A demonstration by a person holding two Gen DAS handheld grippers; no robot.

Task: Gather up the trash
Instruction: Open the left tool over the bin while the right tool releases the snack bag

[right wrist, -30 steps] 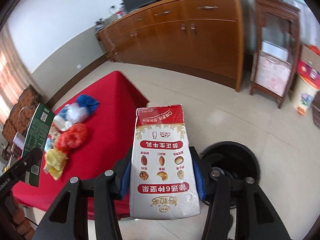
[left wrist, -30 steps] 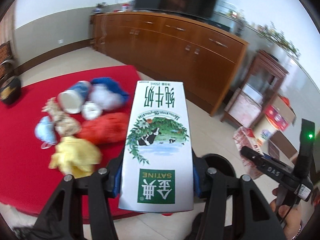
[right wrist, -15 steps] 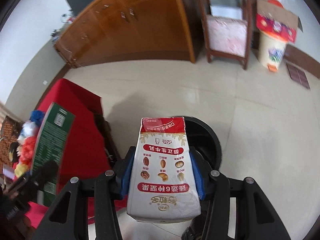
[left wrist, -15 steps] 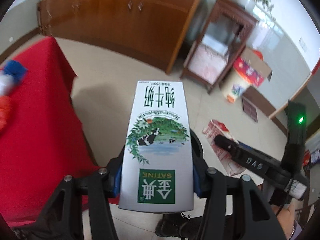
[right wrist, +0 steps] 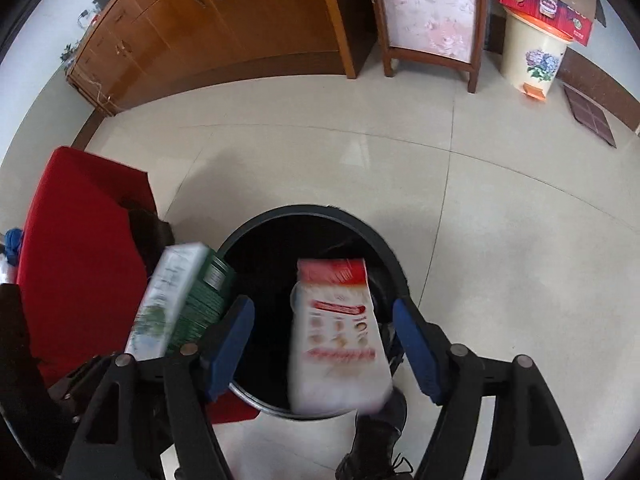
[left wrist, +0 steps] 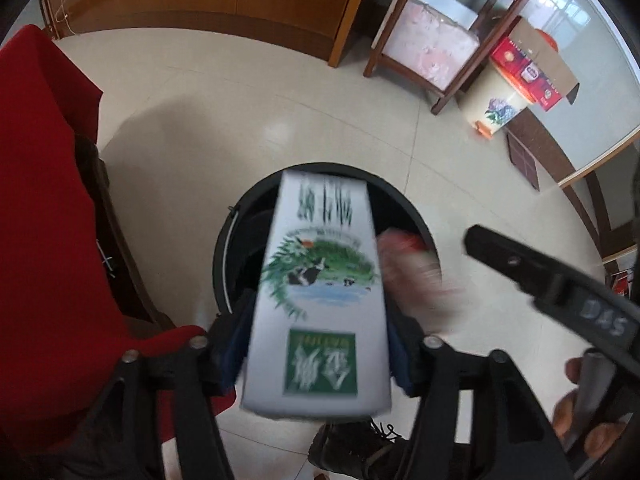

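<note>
Two milk cartons released over the black bin [right wrist: 240, 240].
A moment ago both grippers clamped their cartons; now the right gripper [right wrist: 324, 348] stands wide — its red-and-white carton [right wrist: 336, 332] drops into the bin, long axis lengthwise, red top away; the left gripper [left wrist: 320, 344] appears parted, the green-and-white carton [left wrist: 320, 292] blurred, slipping top-first binward — both nearly collected.

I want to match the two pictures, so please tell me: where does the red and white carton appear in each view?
Left wrist view: the red and white carton is a blurred shape right of centre, over the black bin, behind the green and white carton.
Right wrist view: it is at centre, loose between the open right gripper fingers, above the bin.
Shared landmark: the bin.
</note>
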